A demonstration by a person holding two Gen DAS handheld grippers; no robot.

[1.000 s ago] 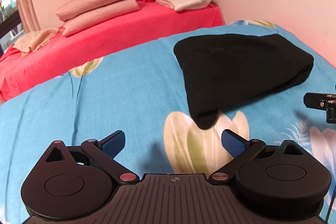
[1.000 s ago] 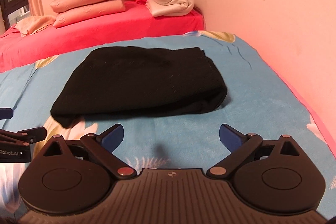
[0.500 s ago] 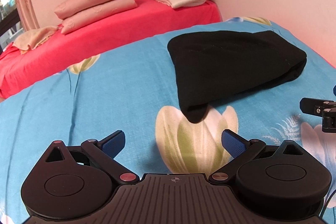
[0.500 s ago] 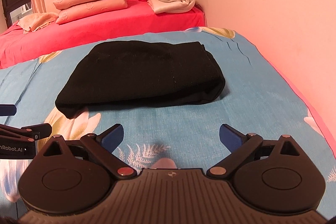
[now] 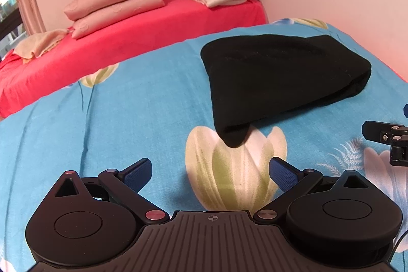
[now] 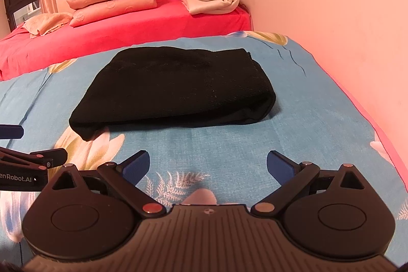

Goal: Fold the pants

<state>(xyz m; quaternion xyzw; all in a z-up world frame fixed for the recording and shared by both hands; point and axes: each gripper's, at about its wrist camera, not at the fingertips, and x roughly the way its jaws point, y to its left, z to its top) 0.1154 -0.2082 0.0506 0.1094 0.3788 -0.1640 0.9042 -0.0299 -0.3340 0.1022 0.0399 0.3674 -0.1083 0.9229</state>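
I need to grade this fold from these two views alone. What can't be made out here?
- Folded black pants: layer count and far edge, hidden by the top layer in both wrist views.
- Their underside, against the blue floral bedsheet.
- Right gripper: in the left wrist view, cut off by the right edge.
- Left gripper: in the right wrist view, cut off by the left edge.

Both low views share the pants [image 5: 278, 75] ahead.
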